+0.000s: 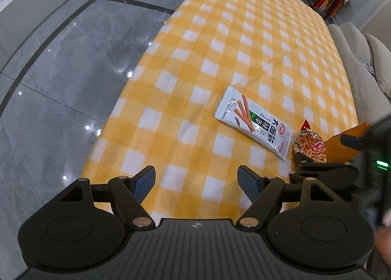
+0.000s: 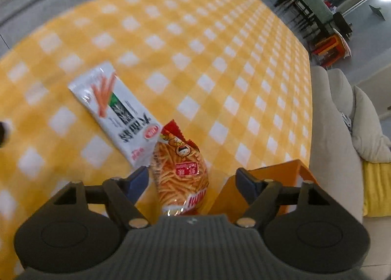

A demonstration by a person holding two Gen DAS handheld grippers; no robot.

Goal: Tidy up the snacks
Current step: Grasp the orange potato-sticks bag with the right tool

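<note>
Snack bags (image 2: 180,170) are being approached on the checked cloth (image 2: 195,60).
The crinkly orange bag, lying between the spread right gripper (image 2: 193,181) fingers beside the orange box (image 2: 276,177), is likely to be crushed or pushed into the white packet (image 1: 251,122) touching it. The left gripper (image 1: 196,181) is being held spread, gripping nothing.

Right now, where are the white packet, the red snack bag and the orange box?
white packet (image 1: 253,123), left wrist view, middle of its face
red snack bag (image 2: 182,170), right wrist view, label
orange box (image 2: 276,173), right wrist view, near wall
</note>
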